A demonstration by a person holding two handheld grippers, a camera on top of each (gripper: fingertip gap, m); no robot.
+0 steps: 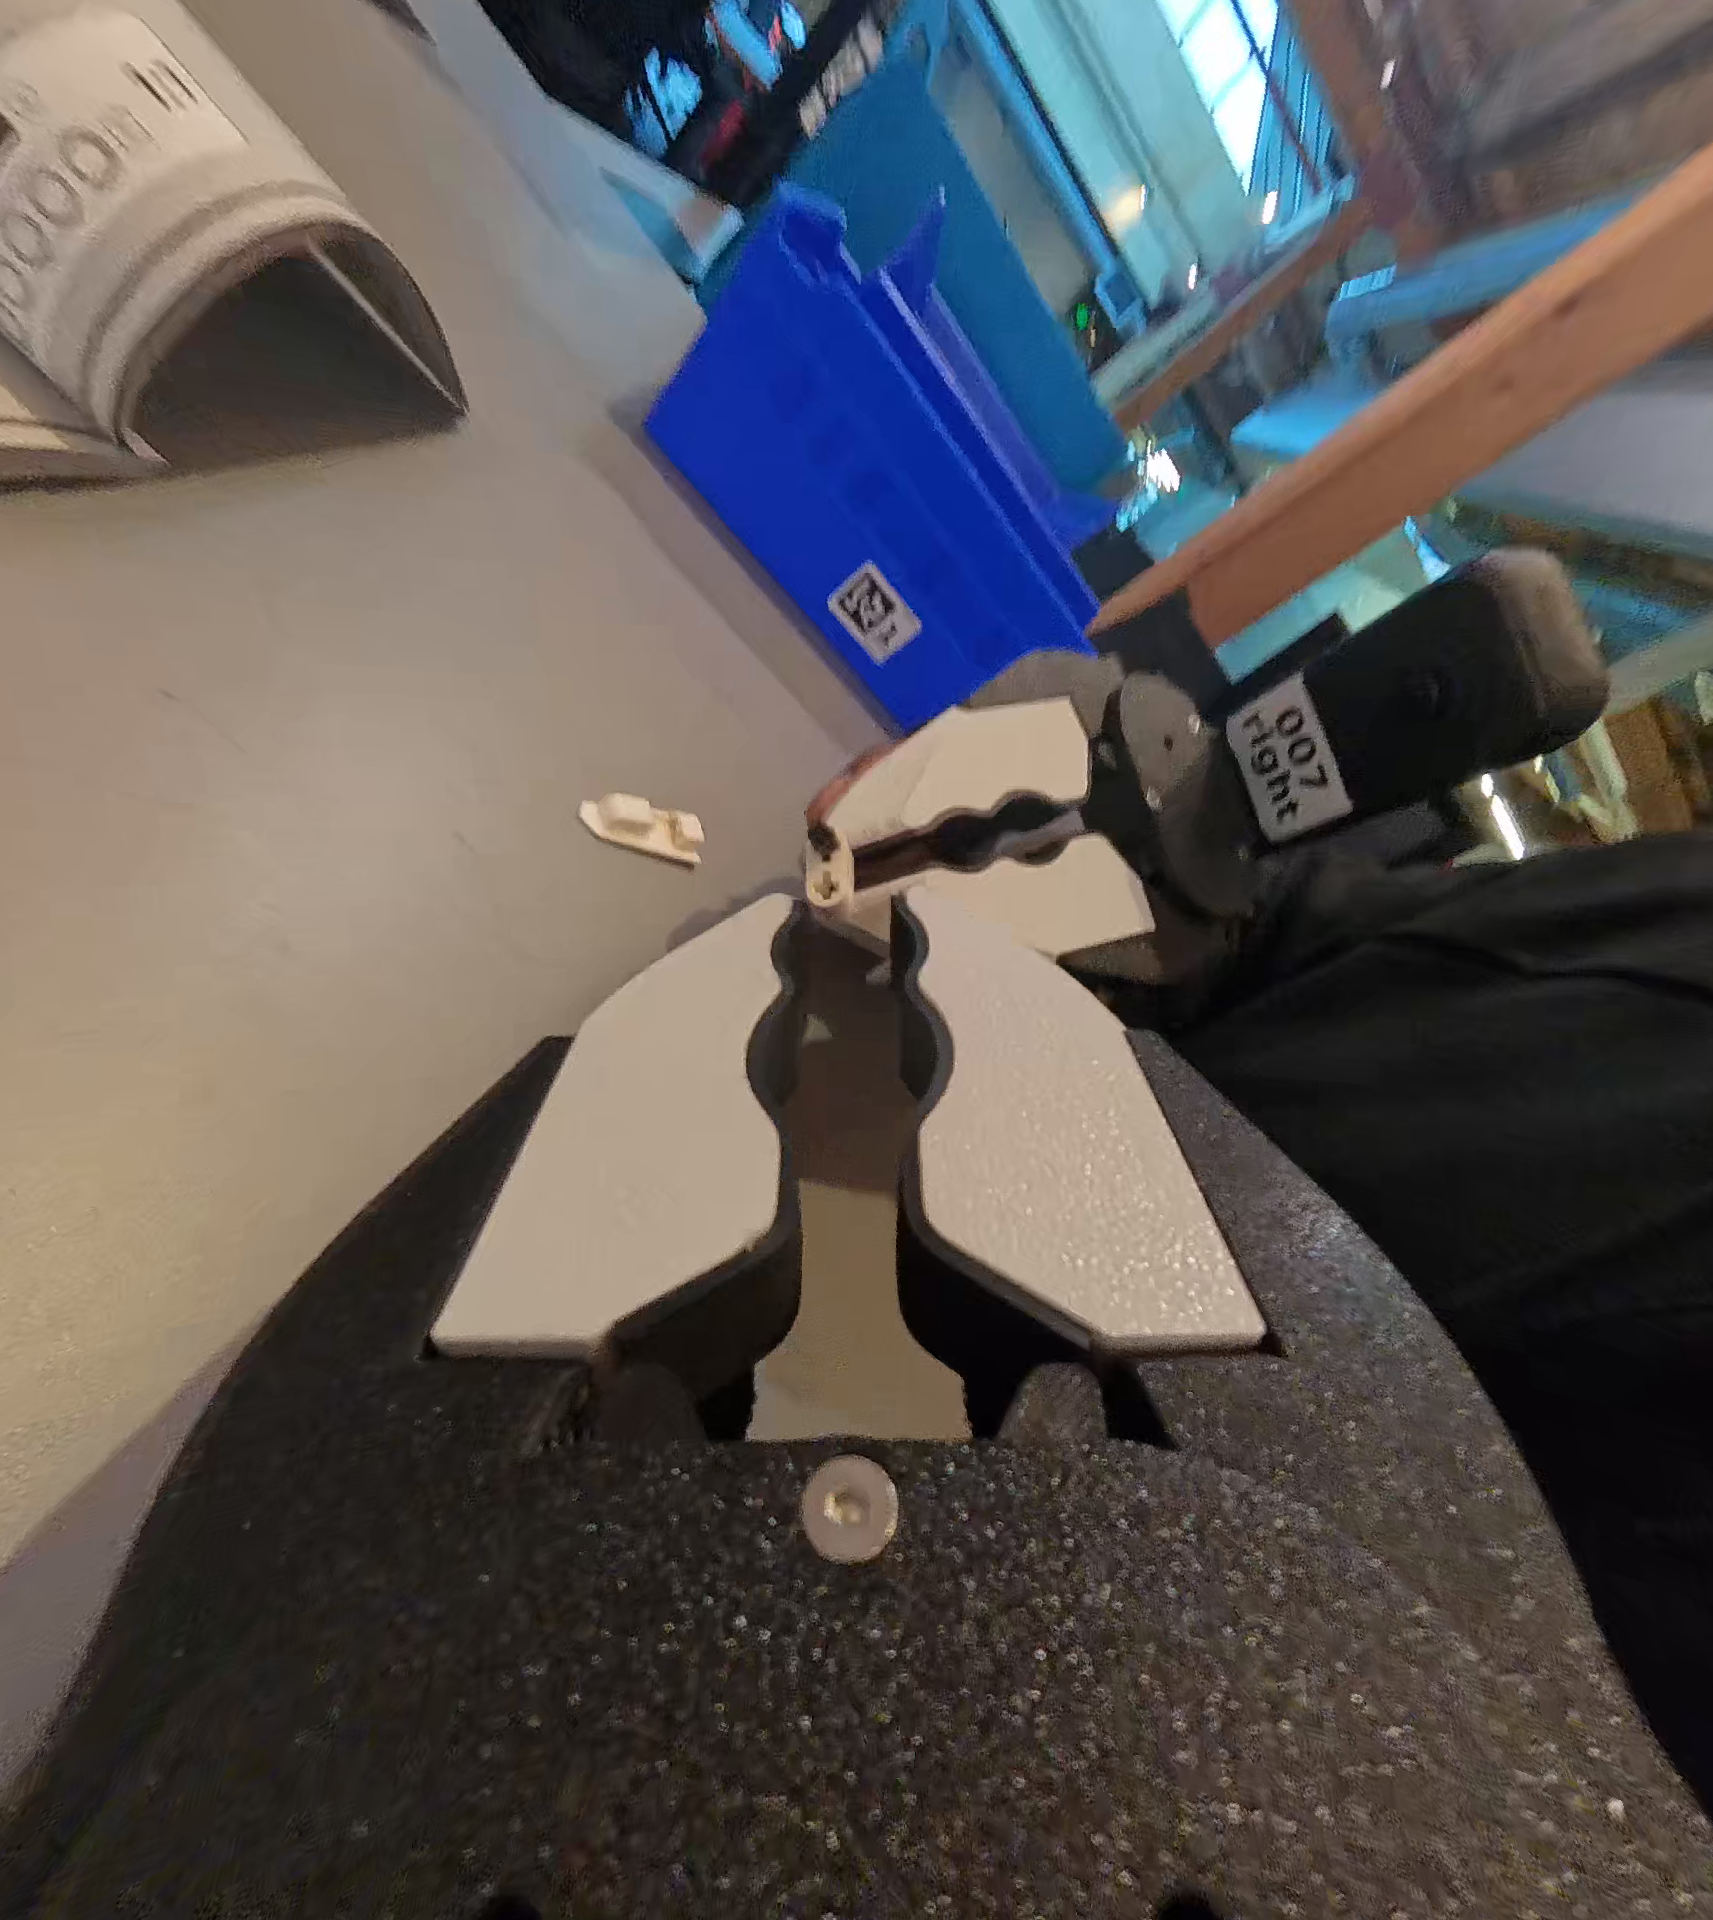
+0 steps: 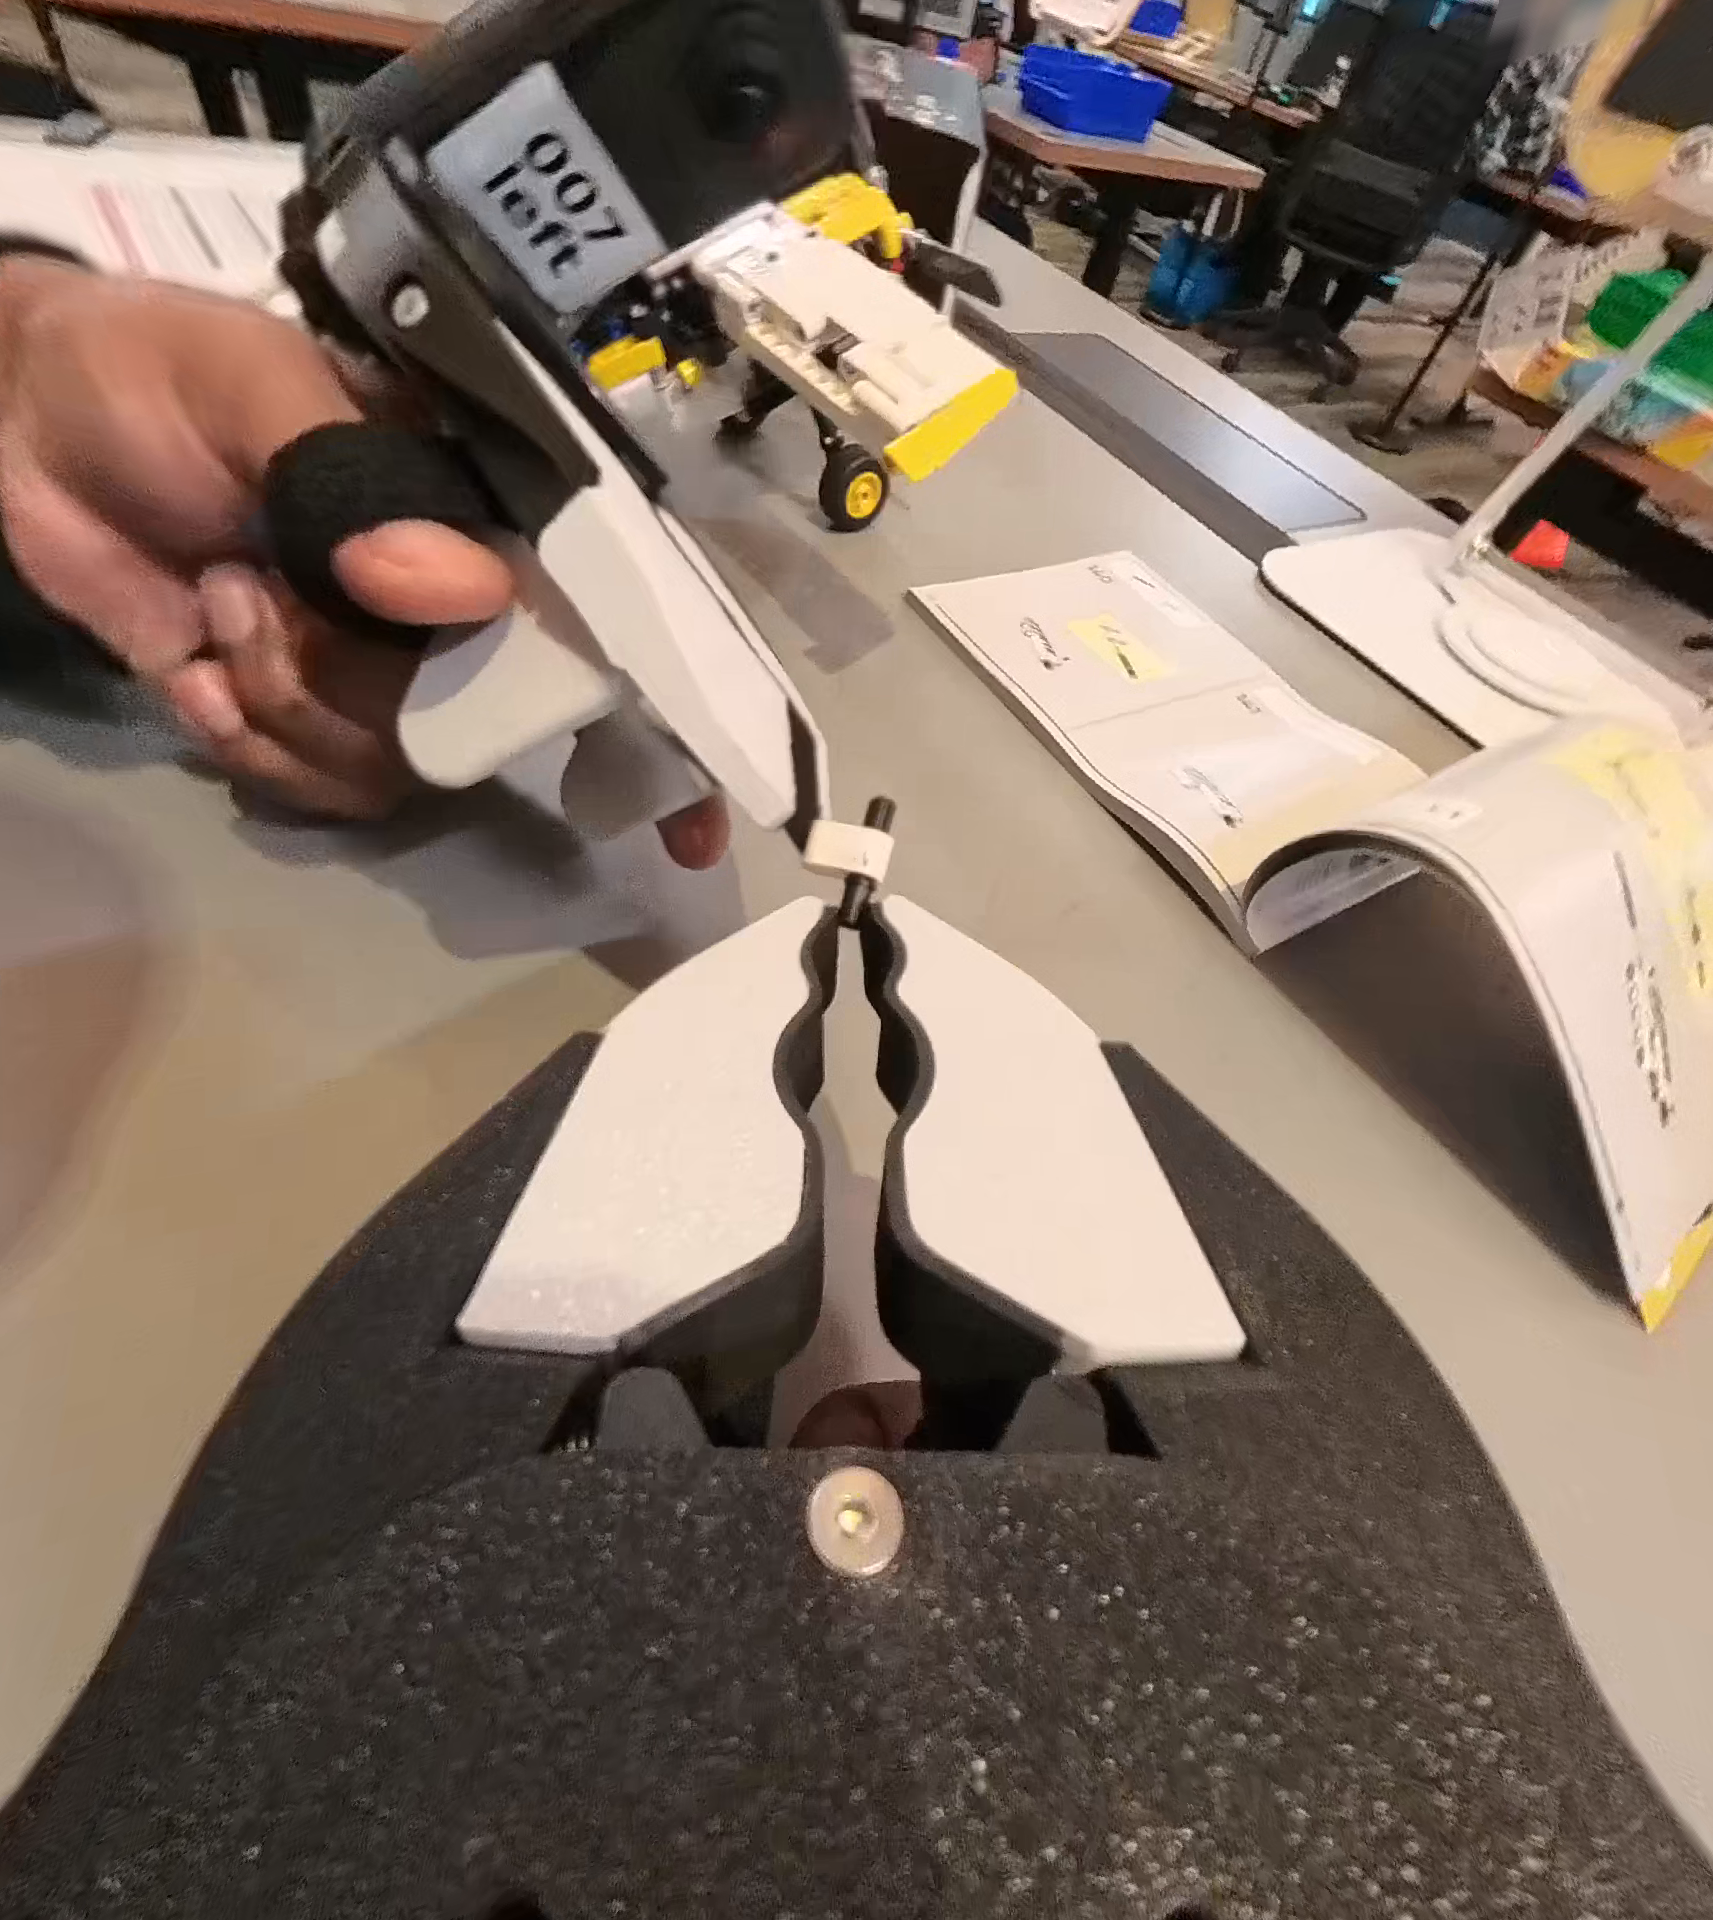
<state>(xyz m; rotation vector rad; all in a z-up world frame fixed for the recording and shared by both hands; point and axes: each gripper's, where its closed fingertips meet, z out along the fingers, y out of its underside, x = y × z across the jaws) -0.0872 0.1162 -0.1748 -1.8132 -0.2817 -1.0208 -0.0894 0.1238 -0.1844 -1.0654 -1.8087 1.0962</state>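
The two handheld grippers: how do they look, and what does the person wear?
Both grippers, left and right, have pale grey wavy-edged jaws on speckled black bodies with one silver screw, plus labelled tags. The hand wears a black finger band and dark sleeve.

In the left wrist view, motion blur smears the shelving at one o'clock, and the open booklet (image 1: 156, 270) at eleven o'clock runs off the edge. The white piece (image 1: 836, 883) sits partly behind the left gripper (image 1: 844, 914) fingertips, so pad contact there is perhaps unreadable. A blurred patch covers nine o'clock in the right wrist view.
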